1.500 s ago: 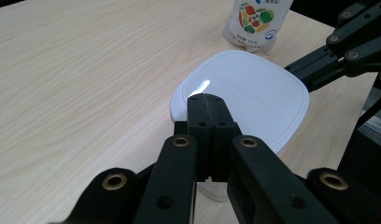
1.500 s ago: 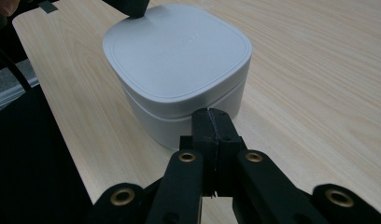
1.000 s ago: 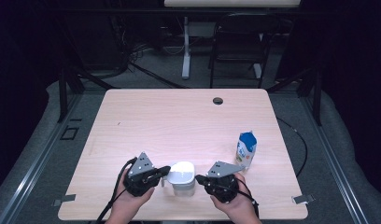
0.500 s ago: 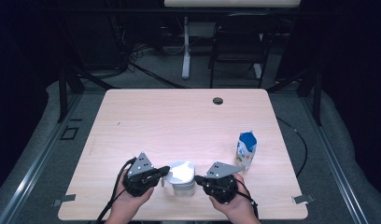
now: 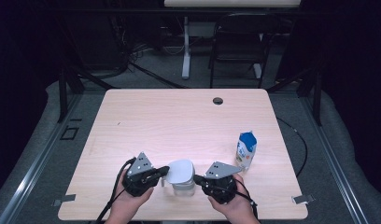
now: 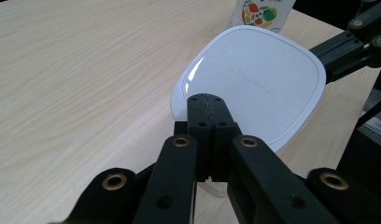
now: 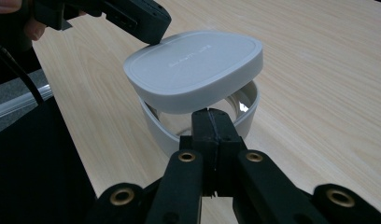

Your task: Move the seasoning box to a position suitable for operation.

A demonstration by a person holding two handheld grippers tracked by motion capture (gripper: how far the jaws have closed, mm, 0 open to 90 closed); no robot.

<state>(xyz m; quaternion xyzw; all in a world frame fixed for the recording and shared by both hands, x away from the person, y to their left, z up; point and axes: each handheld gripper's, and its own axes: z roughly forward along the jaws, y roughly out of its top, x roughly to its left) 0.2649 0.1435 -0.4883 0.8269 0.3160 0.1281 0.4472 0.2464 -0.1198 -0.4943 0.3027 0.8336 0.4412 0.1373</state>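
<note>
Near the table's front edge sits a clear container, its white lid tilted up (smooth plastic, light, likely slippery). The left gripper pinches the lid's rim; the right gripper pinches the container's rim band, the surest holds.

The lid looks like smooth white plastic with a soft sheen, above a clear, glossy container. The table shows pale matt wood grain. The carton looks like printed paperboard. Both grippers' jaws are matt black.
</note>
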